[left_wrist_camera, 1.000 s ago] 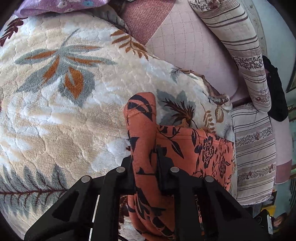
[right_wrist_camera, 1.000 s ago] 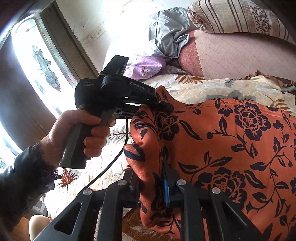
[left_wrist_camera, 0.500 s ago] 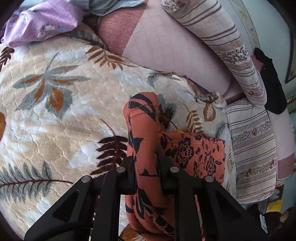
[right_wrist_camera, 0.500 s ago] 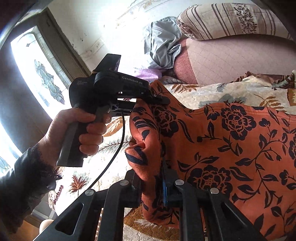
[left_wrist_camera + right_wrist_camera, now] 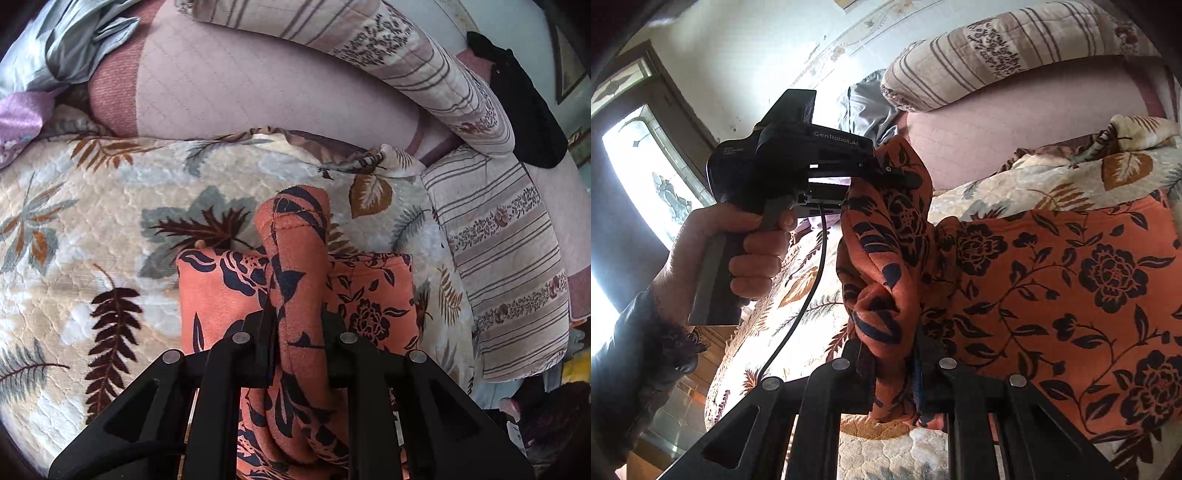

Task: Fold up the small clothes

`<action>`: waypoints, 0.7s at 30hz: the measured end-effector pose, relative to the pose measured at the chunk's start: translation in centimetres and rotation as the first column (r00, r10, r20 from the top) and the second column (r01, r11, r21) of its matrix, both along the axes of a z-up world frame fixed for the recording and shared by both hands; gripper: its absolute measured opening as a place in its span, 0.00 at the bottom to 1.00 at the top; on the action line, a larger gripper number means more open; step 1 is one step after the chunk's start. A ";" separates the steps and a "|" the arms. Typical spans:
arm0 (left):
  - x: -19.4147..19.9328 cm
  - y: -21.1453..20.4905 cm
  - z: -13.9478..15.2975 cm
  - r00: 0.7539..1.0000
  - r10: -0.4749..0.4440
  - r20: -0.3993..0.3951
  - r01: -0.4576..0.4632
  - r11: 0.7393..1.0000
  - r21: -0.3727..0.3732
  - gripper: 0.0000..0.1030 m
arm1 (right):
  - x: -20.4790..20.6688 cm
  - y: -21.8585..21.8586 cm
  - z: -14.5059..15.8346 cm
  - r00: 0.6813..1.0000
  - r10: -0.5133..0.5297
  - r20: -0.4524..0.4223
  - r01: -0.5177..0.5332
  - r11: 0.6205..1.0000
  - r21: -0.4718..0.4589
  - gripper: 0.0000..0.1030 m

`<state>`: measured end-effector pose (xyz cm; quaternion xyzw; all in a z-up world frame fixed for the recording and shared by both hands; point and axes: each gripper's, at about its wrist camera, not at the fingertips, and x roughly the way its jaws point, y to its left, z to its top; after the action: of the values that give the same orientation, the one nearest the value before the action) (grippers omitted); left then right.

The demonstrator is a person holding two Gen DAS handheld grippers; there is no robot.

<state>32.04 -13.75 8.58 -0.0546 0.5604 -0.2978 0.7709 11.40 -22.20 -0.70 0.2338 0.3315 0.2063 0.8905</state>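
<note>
Since a second ago I am carrying the cloth [image 5: 295,273] forward over its lower half on the blanket [image 5: 92,236], toward twelve o'clock. Both my left gripper [image 5: 298,332] and right gripper [image 5: 894,354] are clenching its bunched edge. If either pinch is slipping, the fold may be landing skewed.

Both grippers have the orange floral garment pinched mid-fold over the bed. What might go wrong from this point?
1. The left gripper pinches a thick bunched roll of the orange garment; layers may slip unevenly, so the fold lands skewed.
2. The right gripper also clamps wadded fabric, so the edges may not line up.
3. The plush leaf-print blanket beneath looks soft and uneven, so creases may set poorly.
</note>
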 end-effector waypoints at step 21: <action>-5.6 -21.1 -3.1 0.975 -0.223 0.020 0.218 0.965 0.144 0.13 | -7.2 -14.5 -2.4 0.975 -0.215 -0.057 0.219 0.973 0.071 0.13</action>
<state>26.42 -34.83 5.44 0.0681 0.5687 -0.3424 0.7448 4.22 -36.73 -3.11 0.3078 0.3172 0.1145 0.8897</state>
